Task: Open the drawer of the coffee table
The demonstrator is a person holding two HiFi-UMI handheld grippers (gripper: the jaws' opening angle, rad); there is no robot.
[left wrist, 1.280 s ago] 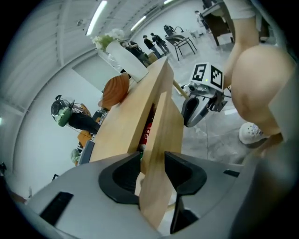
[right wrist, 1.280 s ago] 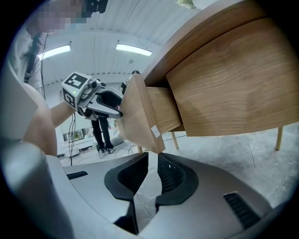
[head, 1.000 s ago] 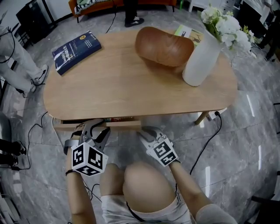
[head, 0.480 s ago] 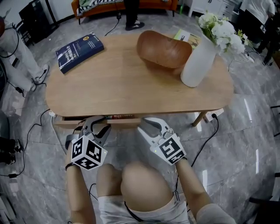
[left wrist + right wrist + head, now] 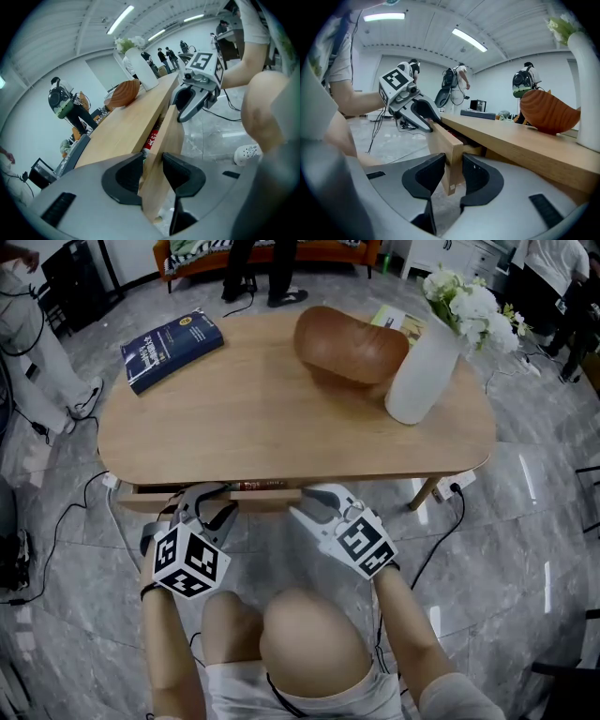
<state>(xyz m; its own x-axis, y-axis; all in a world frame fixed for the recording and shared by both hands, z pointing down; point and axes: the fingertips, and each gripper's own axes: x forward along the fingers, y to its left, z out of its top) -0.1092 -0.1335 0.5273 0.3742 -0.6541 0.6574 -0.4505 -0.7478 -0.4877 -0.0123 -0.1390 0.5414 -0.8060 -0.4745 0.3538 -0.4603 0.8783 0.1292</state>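
My left gripper [image 5: 208, 501]: clamped on the drawer front [image 5: 267, 499], near its left end.
My right gripper [image 5: 316, 504]: jaws just widened, loosely straddling the front's right end.
Drawer: slightly out beneath the coffee table [image 5: 281, 418].
Left gripper view: red packet [image 5: 152, 138] inside the drawer; the head view shows only a sliver.

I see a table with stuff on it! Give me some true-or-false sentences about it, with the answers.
The drawer is a little bit open. True.
The blue book lies inside the bowl. False: it lies flat on the table, apart from the bowl.
The white vase holds flowers. True.
The table is made of glass. False: it is wood.
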